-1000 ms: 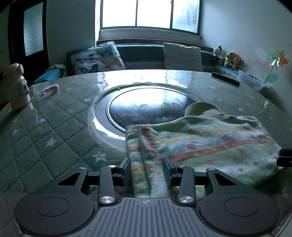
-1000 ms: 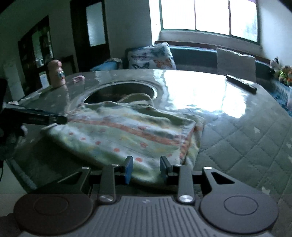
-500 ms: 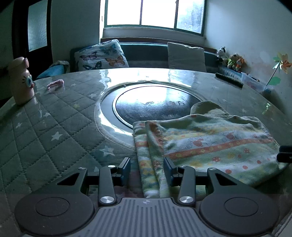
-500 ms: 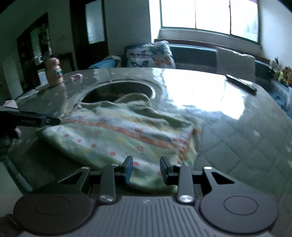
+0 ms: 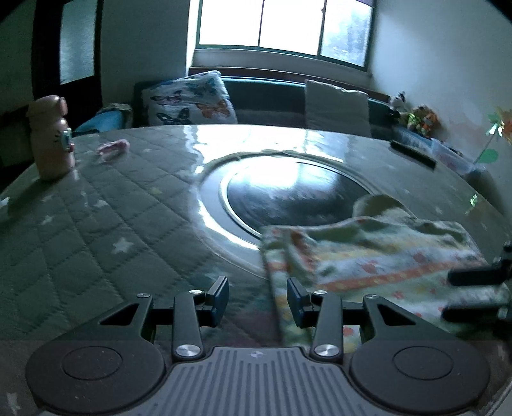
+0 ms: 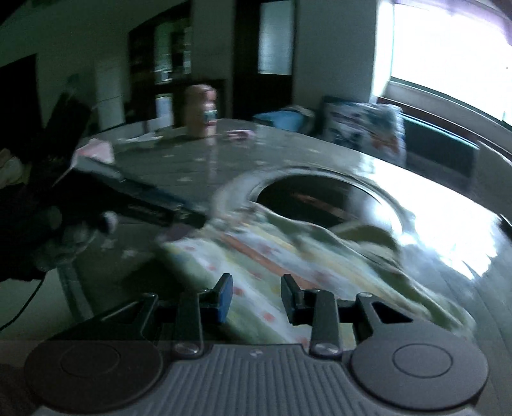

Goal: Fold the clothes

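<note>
Daylight pours through the window (image 5: 283, 27) onto a round, quilted green surface (image 5: 96, 230) with a dark glass disc (image 5: 288, 195) set in its middle. And there's the garment (image 5: 377, 256), a pale folded piece with orange stripes and small red prints, lying on the near edge of the surface, overlapping the rim of the disc. The left hand-held gripper (image 5: 257, 299) sits at the garment's left edge: its right finger (image 5: 296, 302) is over the cloth, its left finger over bare quilting, jaws partly apart and clamping nothing. Over on the right, the right hand-held gripper (image 6: 256, 299) hovers above the near side of the same garment (image 6: 288, 256), jaws also partly apart, cloth showing below the gap, no pinch visible, though this view is badly blurred. Each gripper shows in the other's view: dark fingers (image 5: 470, 276) reach in over the garment's right side, and a dark arm comes in at the garment's left corner. A pink bottle (image 5: 51, 137) stands far back, well apart from the cloth.
</note>
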`<state>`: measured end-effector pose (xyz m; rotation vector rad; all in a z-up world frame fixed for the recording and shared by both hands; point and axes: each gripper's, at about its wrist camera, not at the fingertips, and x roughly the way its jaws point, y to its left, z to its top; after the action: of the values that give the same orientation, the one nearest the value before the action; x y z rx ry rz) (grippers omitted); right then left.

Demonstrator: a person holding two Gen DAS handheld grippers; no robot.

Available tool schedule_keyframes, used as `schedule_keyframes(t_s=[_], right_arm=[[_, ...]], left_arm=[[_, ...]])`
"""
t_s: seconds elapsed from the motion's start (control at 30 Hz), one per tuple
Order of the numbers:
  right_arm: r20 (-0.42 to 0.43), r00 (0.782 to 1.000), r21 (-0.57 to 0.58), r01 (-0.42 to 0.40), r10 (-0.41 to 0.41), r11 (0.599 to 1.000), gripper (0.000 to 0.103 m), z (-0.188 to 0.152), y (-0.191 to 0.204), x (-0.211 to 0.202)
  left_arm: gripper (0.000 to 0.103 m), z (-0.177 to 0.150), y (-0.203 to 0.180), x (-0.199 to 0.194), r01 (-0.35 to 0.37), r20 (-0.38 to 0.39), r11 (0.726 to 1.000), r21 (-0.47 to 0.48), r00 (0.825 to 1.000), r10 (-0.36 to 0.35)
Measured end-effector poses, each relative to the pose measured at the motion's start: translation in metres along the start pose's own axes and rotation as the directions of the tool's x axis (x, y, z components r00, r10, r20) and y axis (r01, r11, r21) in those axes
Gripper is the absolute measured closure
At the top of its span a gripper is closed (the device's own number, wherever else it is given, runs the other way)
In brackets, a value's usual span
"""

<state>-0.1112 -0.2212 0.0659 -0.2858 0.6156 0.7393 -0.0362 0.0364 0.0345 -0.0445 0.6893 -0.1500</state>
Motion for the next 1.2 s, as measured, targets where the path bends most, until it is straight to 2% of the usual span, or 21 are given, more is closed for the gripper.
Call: schedule_keyframes(t_s=[0.1, 0.3, 0.37, 0.43, 0.57, 0.67, 0.7, 0.8, 0.9, 1.0, 1.2], right_arm=[[-0.005, 0.998, -0.07, -0.062, 0.062, 0.996, 0.07, 0.012, 0.022, 0.017], [-0.04, 0.993, -0.203, -0.121, 0.115, 0.972, 0.07, 0.023, 0.062, 0.045], [-0.056, 0.992, -0.236, -0.127, 0.117, 0.963, 0.07, 0.023, 0.071, 0.053], [-0.065, 0.993, -0.272, -0.113, 0.098, 0.956, 0.065, 0.022, 0.079, 0.06], [-0.081, 0.995, -0.319, -0.081, 0.057, 0.944, 0.065, 0.019, 0.09, 0.072], [-0.078, 0.996, -0.32, -0.073, 0.051, 0.945, 0.068, 0.018, 0.092, 0.073], [-0.075, 0.996, -0.313, -0.067, 0.045, 0.948, 0.077, 0.019, 0.092, 0.072], [-0.069, 0.996, -0.26, -0.068, 0.051, 0.963, 0.086, 0.022, 0.086, 0.069], [-0.044, 0.997, -0.205, -0.076, 0.068, 0.976, 0.09, 0.026, 0.079, 0.06], [-0.011, 0.996, -0.147, -0.085, 0.085, 0.986, 0.091, 0.031, 0.069, 0.049], [0.058, 0.994, -0.094, -0.085, 0.09, 0.992, 0.092, 0.035, 0.053, 0.022]], left_arm=[[0.06, 0.006, 0.011, -0.003, -0.012, 0.007, 0.999, -0.034, 1.0, 0.012], [0.054, 0.012, 0.023, -0.001, 0.016, -0.007, 0.995, -0.103, 1.0, -0.017], [0.053, 0.011, 0.024, 0.0, 0.034, -0.015, 0.992, -0.118, 0.999, -0.036], [0.052, 0.011, 0.025, 0.002, 0.057, -0.026, 0.989, -0.136, 0.998, -0.061], [0.049, 0.009, 0.025, 0.007, 0.095, -0.048, 0.98, -0.176, 0.993, -0.105], [0.048, 0.009, 0.025, 0.013, 0.122, -0.072, 0.968, -0.217, 0.987, -0.141], [0.048, 0.009, 0.024, 0.014, 0.129, -0.08, 0.964, -0.231, 0.985, -0.151], [0.048, 0.009, 0.024, 0.018, 0.153, -0.098, 0.949, -0.275, 0.978, -0.186], [0.048, 0.012, 0.023, 0.021, 0.171, -0.11, 0.931, -0.323, 0.97, -0.216], [0.048, 0.014, 0.024, 0.025, 0.196, -0.123, 0.903, -0.383, 0.958, -0.26], [0.05, 0.018, 0.021, 0.039, 0.244, -0.14, 0.829, -0.503, 0.924, -0.357]])
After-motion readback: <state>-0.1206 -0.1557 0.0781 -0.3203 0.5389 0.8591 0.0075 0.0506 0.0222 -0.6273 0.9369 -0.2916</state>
